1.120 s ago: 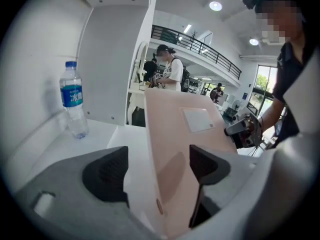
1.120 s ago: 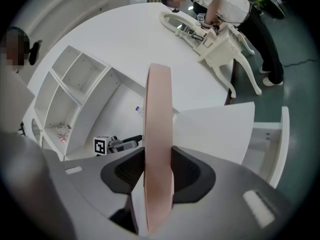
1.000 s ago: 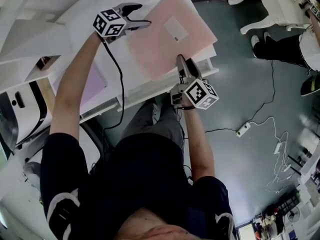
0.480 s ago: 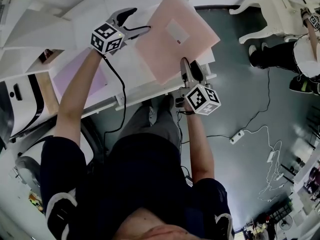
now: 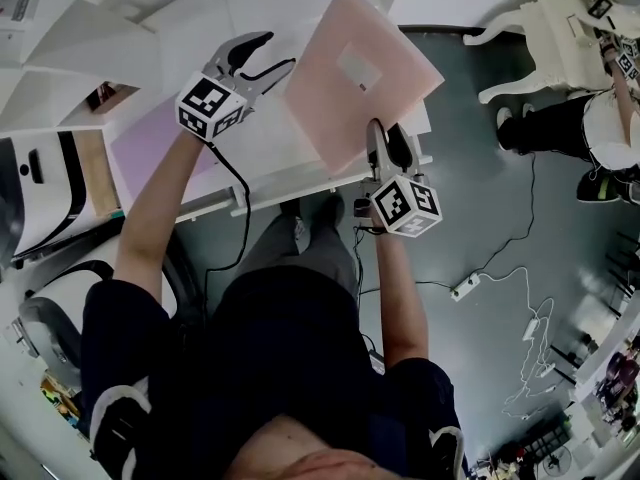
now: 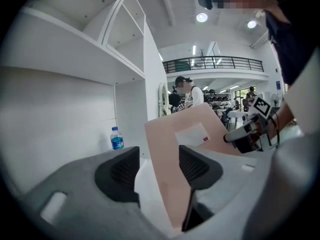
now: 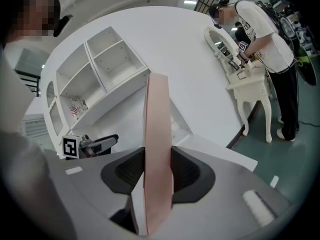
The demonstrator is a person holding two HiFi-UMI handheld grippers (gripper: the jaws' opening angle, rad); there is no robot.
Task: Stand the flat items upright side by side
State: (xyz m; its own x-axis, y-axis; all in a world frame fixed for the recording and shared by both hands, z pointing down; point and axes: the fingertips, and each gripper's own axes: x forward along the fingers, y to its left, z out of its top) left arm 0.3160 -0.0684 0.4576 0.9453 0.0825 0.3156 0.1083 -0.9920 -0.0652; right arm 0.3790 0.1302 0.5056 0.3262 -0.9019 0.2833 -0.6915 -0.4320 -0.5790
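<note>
A large pink flat item [image 5: 350,78] with a white label is tilted up off the white table [image 5: 262,140]. My right gripper [image 5: 385,133] is shut on its near edge; the right gripper view shows the pink item [image 7: 157,114] edge-on, pinched between both pads of the gripper [image 7: 157,169]. My left gripper [image 5: 278,51] is at the item's left edge. Its jaws have just been closing, and the pink item [image 6: 195,129] runs between them [image 6: 157,159] with a gap still showing at the left pad. A purple flat item [image 5: 150,143] lies flat on the table under my left arm.
A white shelf unit [image 7: 100,74] with open compartments stands behind the table. A water bottle [image 6: 117,139] stands by the wall. Another person [image 5: 610,98] works at a white dressing table [image 5: 540,18] to the right. A cable and power strip [image 5: 462,288] lie on the floor.
The pink item has tipped up steeper off the table as my right gripper rose. My left gripper lifted and came back along the item's left edge toward me.
</note>
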